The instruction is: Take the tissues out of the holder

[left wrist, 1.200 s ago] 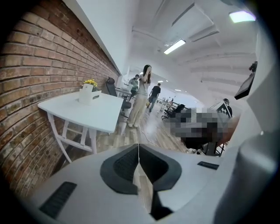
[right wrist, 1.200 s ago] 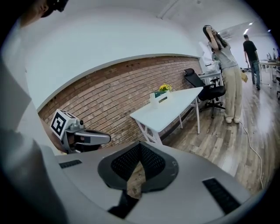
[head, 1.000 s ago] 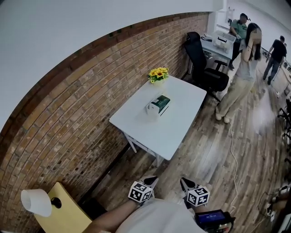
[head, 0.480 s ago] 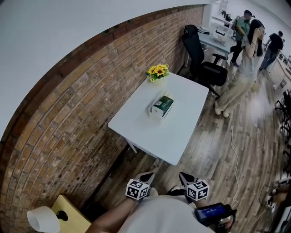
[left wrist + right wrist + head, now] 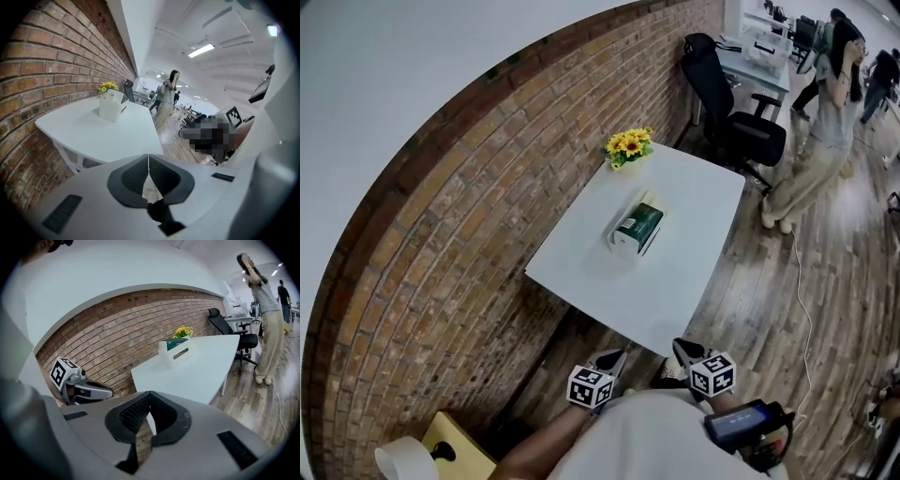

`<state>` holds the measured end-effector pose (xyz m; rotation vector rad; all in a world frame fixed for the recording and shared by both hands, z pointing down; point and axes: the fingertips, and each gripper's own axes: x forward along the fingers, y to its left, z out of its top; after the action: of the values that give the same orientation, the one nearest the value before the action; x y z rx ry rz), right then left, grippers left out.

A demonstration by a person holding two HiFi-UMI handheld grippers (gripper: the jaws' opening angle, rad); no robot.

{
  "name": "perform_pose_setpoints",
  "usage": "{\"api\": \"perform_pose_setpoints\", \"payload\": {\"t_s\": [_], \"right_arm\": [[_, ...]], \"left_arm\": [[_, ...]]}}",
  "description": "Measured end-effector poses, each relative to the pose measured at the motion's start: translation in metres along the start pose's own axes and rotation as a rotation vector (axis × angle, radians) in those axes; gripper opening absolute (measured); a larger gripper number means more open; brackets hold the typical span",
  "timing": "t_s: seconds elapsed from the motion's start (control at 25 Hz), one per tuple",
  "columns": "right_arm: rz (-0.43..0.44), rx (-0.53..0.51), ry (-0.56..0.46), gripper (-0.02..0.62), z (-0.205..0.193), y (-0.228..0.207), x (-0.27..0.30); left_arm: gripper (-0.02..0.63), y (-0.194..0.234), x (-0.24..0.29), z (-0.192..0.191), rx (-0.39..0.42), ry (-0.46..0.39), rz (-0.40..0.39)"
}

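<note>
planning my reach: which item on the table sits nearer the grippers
The white tissue holder, mid-table; the sunflowers stand at the far corner.

the print on the tissue pack is too small to read. the bottom edge cuts the white roll. the person's shirt hides the rear of the left hand-held gripper and right hand-held gripper.

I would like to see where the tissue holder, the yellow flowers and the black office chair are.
tissue holder [image 5: 623, 241], head view, its white near end wall.
yellow flowers [image 5: 628, 145], head view, the middle of the bunch.
black office chair [image 5: 757, 141], head view, its seat.
</note>
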<state>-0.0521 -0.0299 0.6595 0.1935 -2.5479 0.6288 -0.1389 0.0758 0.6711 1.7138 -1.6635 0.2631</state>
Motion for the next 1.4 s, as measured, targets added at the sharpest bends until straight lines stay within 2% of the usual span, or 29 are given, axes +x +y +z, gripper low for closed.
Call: {"api": "perform_pose_setpoints", "payload": {"t_s": [0.2, 0.48, 0.8, 1.04, 1.16, 1.4], "right_arm": [[0.053, -0.005, -0.012, 0.006, 0.034, -0.034, 0.021], [0.11, -0.001, -0.006, 0.006, 0.06, -0.065, 0.038], [0.092, 0.014, -0.011, 0.006, 0.078, -0.092, 0.047], [0.029, 0.058, -0.038, 0.006, 0.087, -0.101, 0.053], [0.0, 0.08, -0.062, 0.006, 0.092, -0.103, 0.055], [-0.045, 0.112, -0.085, 0.006, 0.092, -0.1, 0.057]], "left_arm": [[0.014, 0.008, 0.028, 0.04, 0.015, 0.002, 0.034], [0.014, 0.017, 0.057, 0.079, 0.019, -0.002, 0.098], [0.014, 0.03, 0.086, 0.113, 0.059, 0.006, 0.101], [0.014, 0.045, 0.098, 0.151, 0.145, 0.002, 0.07], [0.017, 0.054, 0.102, 0.165, 0.215, 0.021, 0.065], [0.1, 0.09, 0.107, 0.209, 0.346, 0.035, 0.13]]}}
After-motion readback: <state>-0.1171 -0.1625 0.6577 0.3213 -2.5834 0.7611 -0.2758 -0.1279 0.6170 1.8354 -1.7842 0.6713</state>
